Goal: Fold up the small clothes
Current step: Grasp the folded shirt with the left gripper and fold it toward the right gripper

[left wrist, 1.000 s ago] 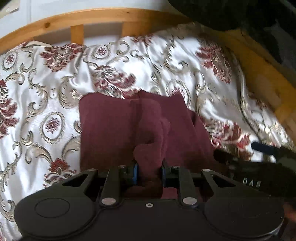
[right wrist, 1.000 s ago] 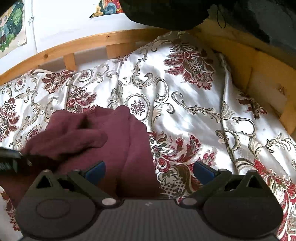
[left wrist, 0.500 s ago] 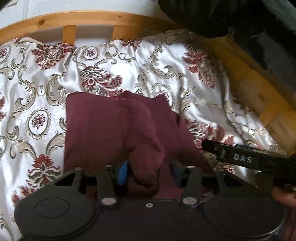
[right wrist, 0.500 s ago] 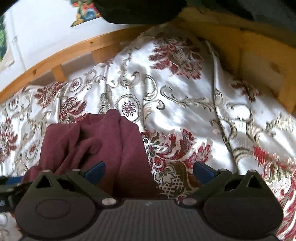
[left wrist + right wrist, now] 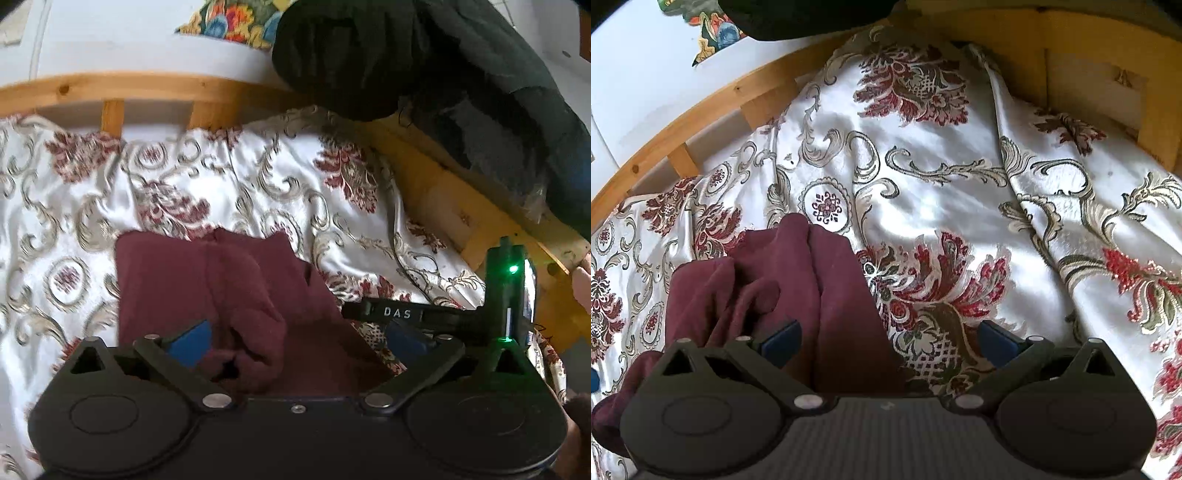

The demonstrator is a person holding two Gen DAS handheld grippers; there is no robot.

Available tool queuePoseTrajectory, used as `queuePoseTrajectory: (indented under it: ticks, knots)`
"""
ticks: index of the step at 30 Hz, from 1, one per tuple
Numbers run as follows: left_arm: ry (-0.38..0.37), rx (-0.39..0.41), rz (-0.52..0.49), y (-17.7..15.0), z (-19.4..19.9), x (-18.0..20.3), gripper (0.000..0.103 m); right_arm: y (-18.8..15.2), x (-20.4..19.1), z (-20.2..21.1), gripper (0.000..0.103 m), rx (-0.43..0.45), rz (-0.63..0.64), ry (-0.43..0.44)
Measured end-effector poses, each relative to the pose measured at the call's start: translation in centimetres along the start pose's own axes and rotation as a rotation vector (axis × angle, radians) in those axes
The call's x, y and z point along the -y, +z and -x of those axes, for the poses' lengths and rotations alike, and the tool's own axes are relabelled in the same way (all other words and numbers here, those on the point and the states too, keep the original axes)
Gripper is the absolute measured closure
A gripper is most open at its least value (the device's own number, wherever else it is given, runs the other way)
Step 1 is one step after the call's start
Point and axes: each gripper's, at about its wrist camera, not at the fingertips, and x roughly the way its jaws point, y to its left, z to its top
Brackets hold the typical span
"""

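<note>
A small maroon garment (image 5: 207, 288) lies partly folded on the patterned bedspread (image 5: 74, 206). My left gripper (image 5: 295, 343) hovers at its near edge, jaws opening wide. A bunched fold of the cloth (image 5: 255, 343) lies loose between the blue pads, touching neither. In the right wrist view the same maroon garment (image 5: 798, 295) lies at the lower left. My right gripper (image 5: 888, 341) stands open over the garment's right edge, its left pad (image 5: 783, 341) over cloth and its right pad over the bedspread. The right gripper's body (image 5: 461, 314) shows at the left view's right side.
A wooden bed frame (image 5: 155, 88) curves round the far and right sides of the bed. Dark clothing (image 5: 424, 62) hangs over the upper right rail. A person's hand (image 5: 581, 284) shows at the right edge. White wall with a colourful picture (image 5: 713, 29) lies behind.
My left gripper let go of the bunched maroon fold: its jaws went from pinching it to wide apart, and it drew back and up a little. The right gripper rolled and sank slightly, staying open.
</note>
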Motion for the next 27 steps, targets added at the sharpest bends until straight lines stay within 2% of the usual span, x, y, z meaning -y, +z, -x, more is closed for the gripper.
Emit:
queuePoseTrajectory:
  ticks: [9,14,18,21,24,27]
  knots:
    - [0.065,0.129,-0.036,-1.5,4.1,-3.0,0.001,-0.6,-1.5,-0.6,0.0,0.009,0.035,-0.017]
    - [0.096,0.159,-0.019,-4.1,5.4,-5.5,0.001,-0.9,-2.5,-0.3,0.0,0.041,0.043,0.039]
    - [0.134,0.114,-0.013,-5.8,5.0,-7.0,0.001,-1.1,-3.4,0.6,0.0,0.107,0.044,0.126]
    - [0.111,0.07,-0.009,-6.5,4.3,-7.5,0.001,-1.2,-4.0,0.9,0.0,0.131,0.021,0.243]
    - [0.085,0.054,-0.051,-6.9,3.8,-7.0,0.001,-1.3,-4.2,0.3,0.0,0.107,-0.044,0.382]
    - [0.091,0.048,-0.113,-7.5,2.9,-6.3,0.001,-1.6,-4.7,-0.5,0.0,0.06,-0.083,0.476]
